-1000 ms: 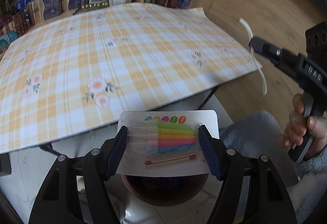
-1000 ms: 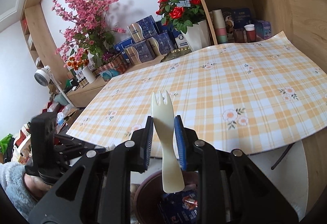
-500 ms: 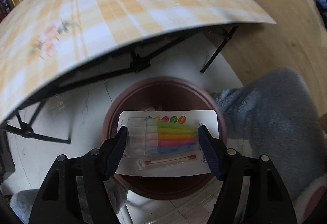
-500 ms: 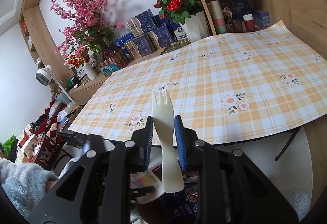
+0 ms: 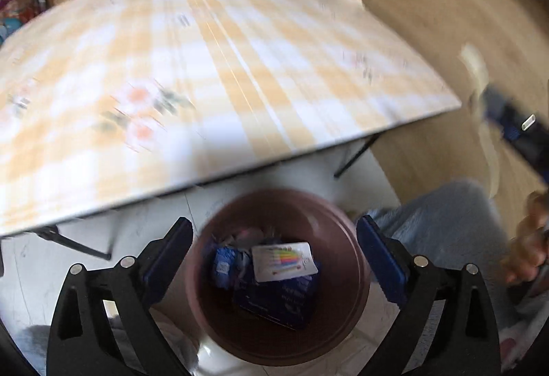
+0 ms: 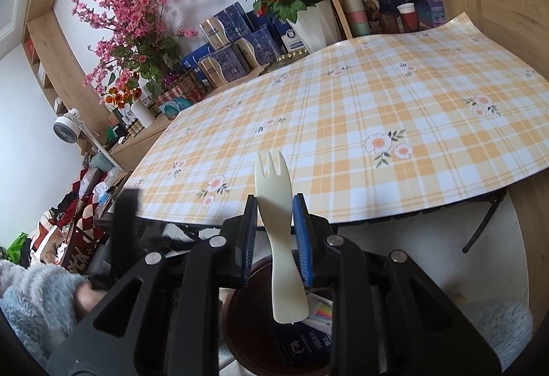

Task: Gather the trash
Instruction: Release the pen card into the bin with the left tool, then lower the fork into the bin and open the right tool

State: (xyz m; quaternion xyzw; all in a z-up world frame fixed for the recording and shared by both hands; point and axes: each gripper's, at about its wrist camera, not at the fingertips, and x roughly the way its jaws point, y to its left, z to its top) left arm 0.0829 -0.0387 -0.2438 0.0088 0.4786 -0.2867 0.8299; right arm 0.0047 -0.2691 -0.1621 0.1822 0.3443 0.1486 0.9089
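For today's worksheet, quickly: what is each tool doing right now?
Left tool: jaws opening, nothing between them; the candle pack lies in the bin.
Right tool: closed on the fork.

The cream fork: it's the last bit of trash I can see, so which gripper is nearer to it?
Right. The right gripper is clamped on the fork; the left gripper, jaws opening with nothing between them, hangs over the bin.
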